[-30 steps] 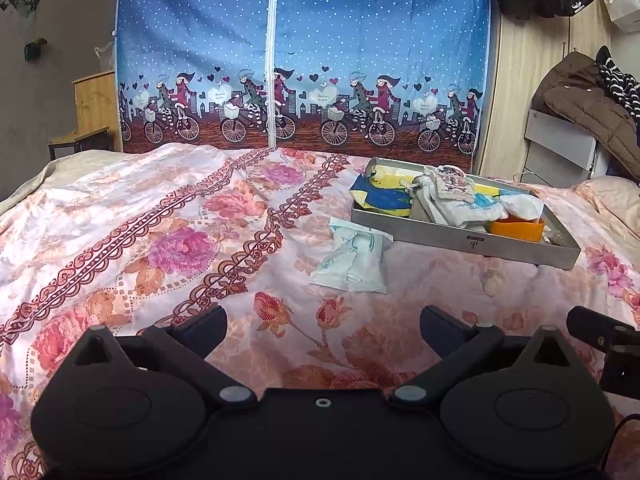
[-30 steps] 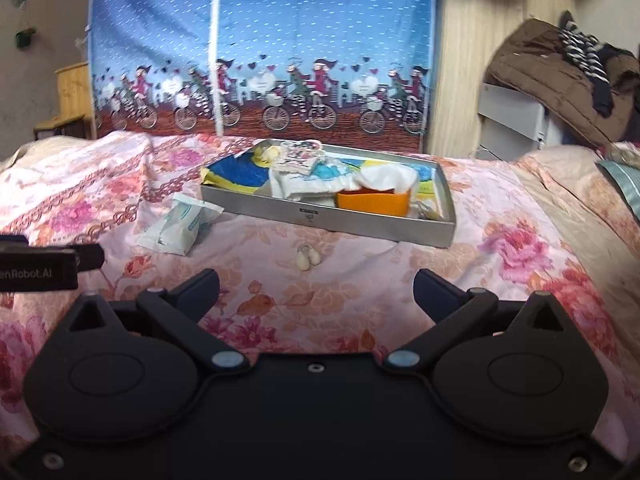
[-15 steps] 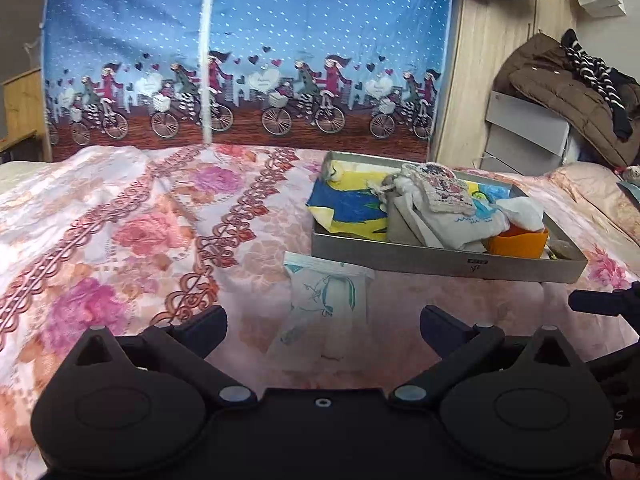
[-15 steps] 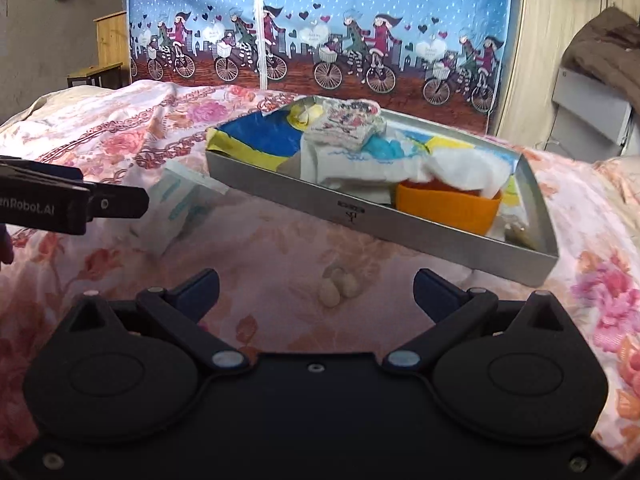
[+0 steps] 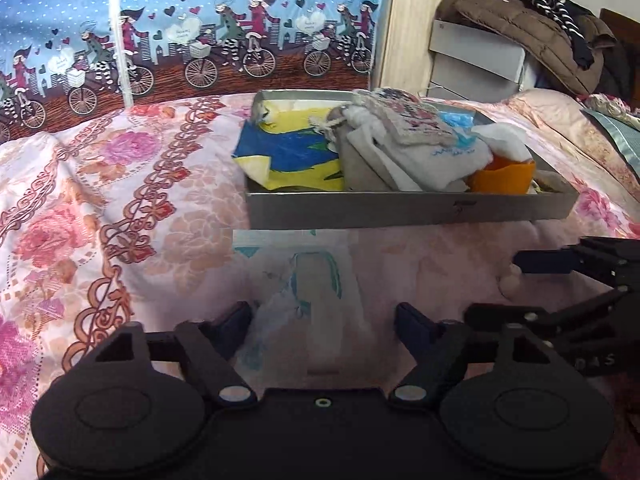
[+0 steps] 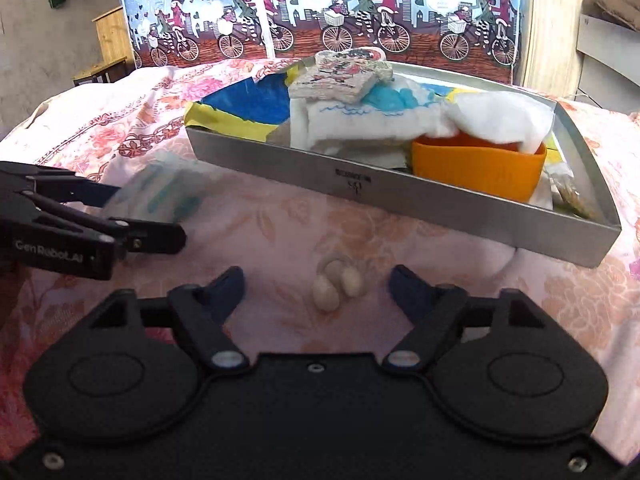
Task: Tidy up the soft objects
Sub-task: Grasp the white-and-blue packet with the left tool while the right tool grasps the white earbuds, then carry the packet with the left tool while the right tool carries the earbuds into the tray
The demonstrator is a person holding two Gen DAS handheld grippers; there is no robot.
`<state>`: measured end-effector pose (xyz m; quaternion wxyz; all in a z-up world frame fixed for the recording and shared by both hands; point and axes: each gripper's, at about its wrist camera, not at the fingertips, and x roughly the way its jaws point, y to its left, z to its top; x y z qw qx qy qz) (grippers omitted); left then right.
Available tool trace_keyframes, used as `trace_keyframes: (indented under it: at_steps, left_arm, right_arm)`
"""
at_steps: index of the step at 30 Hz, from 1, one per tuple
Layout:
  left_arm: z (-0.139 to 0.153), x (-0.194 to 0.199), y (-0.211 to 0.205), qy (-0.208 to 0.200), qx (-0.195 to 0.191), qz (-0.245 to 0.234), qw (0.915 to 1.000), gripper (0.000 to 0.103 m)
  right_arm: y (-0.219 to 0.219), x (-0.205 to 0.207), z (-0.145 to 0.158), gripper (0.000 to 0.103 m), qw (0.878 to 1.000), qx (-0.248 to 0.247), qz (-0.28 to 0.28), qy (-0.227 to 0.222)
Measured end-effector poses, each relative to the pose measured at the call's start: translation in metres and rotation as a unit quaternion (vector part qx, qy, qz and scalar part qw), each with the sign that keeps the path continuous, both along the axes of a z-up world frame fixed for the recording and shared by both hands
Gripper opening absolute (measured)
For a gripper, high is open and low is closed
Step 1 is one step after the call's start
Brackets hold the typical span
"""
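Bed with floral quilt (image 5: pixel 120 208): carries everything; pink and orange flower print, soft and yielding. Metal tray (image 6: pixel 400 196): lies toward the far side of the bed, already loaded and heaped above its rim. Contents, in order of bulk: blue-and-yellow cloth (image 5: pixel 288 152) at the tray's left end, partly draped over the rim; folded white cloths (image 6: pixel 360 124) at the centre, with a printed cartoon pad (image 6: pixel 340 72) on top; orange cup (image 6: pixel 476 168) at the right front, stuffed with white wadding (image 6: pixel 500 120). Tissue pack (image 5: pixel 316 304): white and teal soft plastic, flat on the quilt just outside the tray's near left corner. Left gripper (image 5: pixel 324 320): fingers apart, straddling the near end of the pack, not closed on it. Right gripper (image 6: pixel 316 284): fingers apart, holding nothing, framing the small cream pieces (image 6: pixel 336 284), a pair of bean-like items on the quilt before the tray's front wall; what they are cannot be told. Step in hand, by judgement: both tools lined up on the last loose items. Next move likely calls for a gentle squeeze on the crushable pack, a lift over the front wall, and a low, careful pinch for the tiny pair.
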<state>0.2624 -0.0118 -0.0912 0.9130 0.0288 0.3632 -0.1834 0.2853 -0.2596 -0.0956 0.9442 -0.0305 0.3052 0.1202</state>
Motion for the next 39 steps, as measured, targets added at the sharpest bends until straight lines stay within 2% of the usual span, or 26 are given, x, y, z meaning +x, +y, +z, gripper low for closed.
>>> trace_keyframes:
  at_steps: [1, 5, 7, 11, 15, 20, 25, 29, 34, 39]
  left_arm:
    - [0.001, 0.0, -0.002, 0.002, 0.0, 0.0, 1.0, 0.071]
    - [0.002, -0.003, -0.008, 0.007, -0.003, 0.002, 1.0, 0.068]
    - [0.003, -0.004, -0.011, 0.009, -0.008, 0.003, 0.9999, 0.066]
    - [0.004, -0.009, -0.018, 0.015, -0.01, -0.003, 0.9998, 0.062]
    - [0.006, -0.02, -0.026, 0.012, 0.008, -0.01, 0.9998, 0.059]
    - [0.015, -0.029, -0.025, 0.026, -0.01, 0.015, 0.9995, 0.055]
    - [0.036, -0.042, -0.03, 0.008, -0.017, 0.031, 0.9993, 0.055]
    - [0.065, -0.043, -0.043, -0.031, -0.022, 0.035, 0.9987, 0.055]
    - [0.089, -0.025, -0.066, -0.082, -0.034, 0.043, 0.9951, 0.055]
    - [0.089, 0.029, -0.1, -0.102, -0.066, 0.03, 0.9922, 0.055]
  right_arm:
    - [0.0, -0.001, 0.0, 0.061, 1.0, 0.001, 0.001, -0.002]
    - [-0.002, 0.002, 0.001, 0.046, 1.0, 0.006, 0.007, -0.004]
    - [-0.002, 0.0, 0.003, 0.032, 1.0, 0.007, 0.01, -0.003]
    - [-0.001, -0.001, 0.005, 0.02, 1.0, 0.006, 0.017, 0.002]
    - [-0.003, -0.001, 0.009, 0.018, 0.999, 0.006, 0.028, 0.016]
    - [-0.009, -0.009, 0.021, 0.018, 0.999, 0.011, 0.031, 0.011]
    - [-0.019, -0.022, 0.046, 0.018, 0.999, 0.023, 0.03, -0.028]
    - [-0.031, -0.029, 0.067, 0.018, 0.996, 0.034, 0.011, -0.076]
    - [-0.059, -0.027, 0.081, 0.018, 0.989, 0.052, -0.041, -0.134]
    - [-0.087, -0.002, 0.082, 0.018, 0.981, 0.044, -0.089, -0.167]
